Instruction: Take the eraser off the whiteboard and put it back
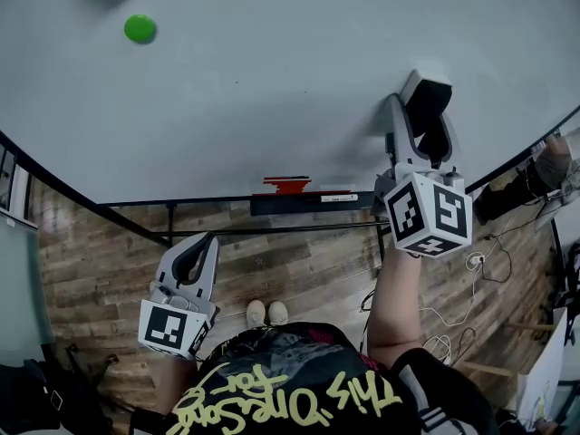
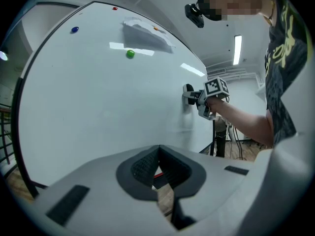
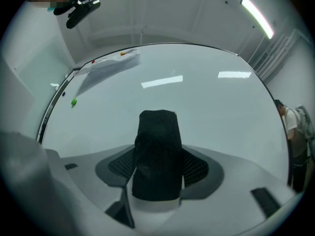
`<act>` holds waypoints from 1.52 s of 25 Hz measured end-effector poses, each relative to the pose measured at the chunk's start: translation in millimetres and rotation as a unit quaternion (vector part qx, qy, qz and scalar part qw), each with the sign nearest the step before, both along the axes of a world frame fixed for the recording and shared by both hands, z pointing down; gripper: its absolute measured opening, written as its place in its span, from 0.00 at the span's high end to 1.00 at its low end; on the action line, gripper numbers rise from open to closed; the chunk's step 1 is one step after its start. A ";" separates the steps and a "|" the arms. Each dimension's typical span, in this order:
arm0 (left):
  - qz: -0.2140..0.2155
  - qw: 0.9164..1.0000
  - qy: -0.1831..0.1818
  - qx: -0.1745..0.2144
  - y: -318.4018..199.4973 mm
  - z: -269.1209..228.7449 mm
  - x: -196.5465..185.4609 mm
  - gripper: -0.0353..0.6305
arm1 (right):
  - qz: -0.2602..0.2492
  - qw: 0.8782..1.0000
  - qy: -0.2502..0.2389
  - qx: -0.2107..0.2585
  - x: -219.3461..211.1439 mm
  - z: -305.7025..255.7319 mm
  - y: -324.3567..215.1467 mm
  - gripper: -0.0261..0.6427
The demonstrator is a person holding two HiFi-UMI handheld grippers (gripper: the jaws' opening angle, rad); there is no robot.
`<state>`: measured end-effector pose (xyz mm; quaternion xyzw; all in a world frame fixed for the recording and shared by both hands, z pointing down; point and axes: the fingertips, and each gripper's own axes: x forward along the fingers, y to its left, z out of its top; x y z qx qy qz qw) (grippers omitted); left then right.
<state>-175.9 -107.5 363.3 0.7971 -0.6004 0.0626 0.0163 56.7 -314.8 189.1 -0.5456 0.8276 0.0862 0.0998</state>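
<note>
Ribbed fingers (image 3: 198,169) of right gripper (image 3: 157,157) pinching fuzzy black eraser (image 3: 157,132), glossy whiteboard (image 3: 226,107)

Your black T-shirt (image 1: 290,383) with scrawled yellow-green lettering, white shoes (image 1: 267,313), pale grey left gripper (image 1: 204,241) and right gripper (image 1: 426,93), black-and-white marker cubes.

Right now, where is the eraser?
The eraser is clamped between the right gripper's jaws, held at the whiteboard on the right of the head view, above the tray's right end.

One whiteboard (image 1: 272,107), one eraser (image 3: 156,156), two claws (image 1: 198,248) (image 1: 424,121), one green magnet (image 1: 140,28)
</note>
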 end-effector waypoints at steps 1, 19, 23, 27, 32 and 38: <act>0.000 1.000 -0.001 0.000 0.4 0.1 0.1 0.94 | 0.000 1.000 -0.001 0.000 0.1 0.0 0.4 0.57; -0.010 1.000 0.028 0.005 -2.2 -7.8 5.1 0.94 | -0.013 1.000 -0.007 0.005 2.5 1.8 0.3 0.58; -0.009 1.000 0.020 0.006 -1.2 -7.1 3.4 0.94 | -0.020 1.000 -0.009 0.005 3.5 2.3 0.7 0.58; -0.004 1.000 0.008 0.007 -0.4 -6.4 1.0 0.94 | -0.027 1.000 -0.012 0.003 2.0 1.3 1.7 0.58; -0.007 1.000 0.021 0.006 -1.3 -7.8 3.4 0.94 | -0.032 0.999 -0.008 0.001 1.2 7.2 2.8 0.58; -0.002 1.000 0.012 0.006 -1.9 -6.8 3.7 0.94 | -0.040 0.999 -0.002 0.000 -1.5 13.1 4.7 0.58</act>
